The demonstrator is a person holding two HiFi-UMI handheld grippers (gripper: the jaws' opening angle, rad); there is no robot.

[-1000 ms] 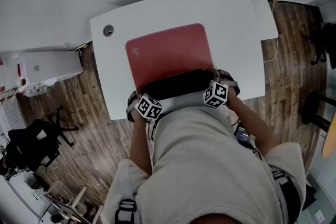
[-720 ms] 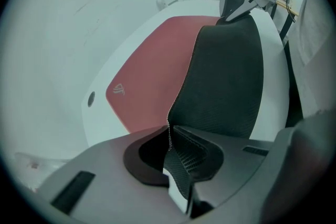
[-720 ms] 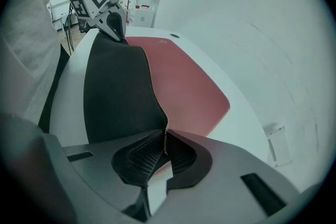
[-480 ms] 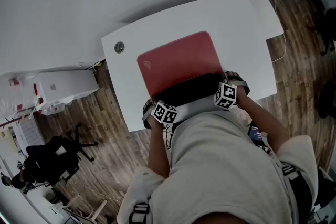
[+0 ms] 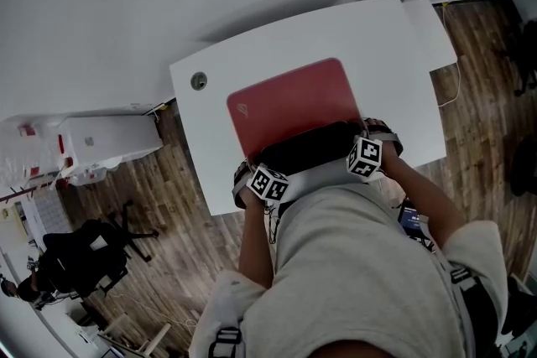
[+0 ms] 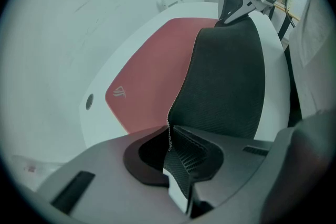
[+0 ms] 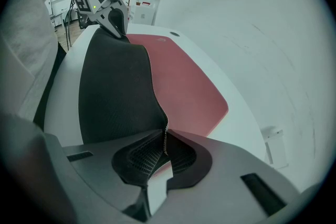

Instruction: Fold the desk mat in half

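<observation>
A red desk mat (image 5: 289, 101) lies on the white table (image 5: 403, 54), its near edge lifted so the black underside (image 5: 306, 147) faces up and curls over the red. My left gripper (image 5: 254, 172) is shut on the mat's near left corner. In the left gripper view the black, stitched edge (image 6: 226, 76) runs into that gripper (image 6: 176, 165). At the near right corner my right gripper (image 5: 372, 134) is shut on the mat as well. The right gripper view shows the edge (image 7: 115, 97) pinched in it (image 7: 160, 160), with the red top (image 7: 184, 81) beyond.
A round grommet hole (image 5: 198, 80) sits at the table's far left corner. A white cabinet (image 5: 101, 142) and a black office chair (image 5: 84, 251) stand on the wood floor to the left. A cable (image 5: 453, 88) hangs off the table's right side.
The head view has shifted a little, so the table sits further right in the picture. Both grippers hold the raised near edge in much the same place.
</observation>
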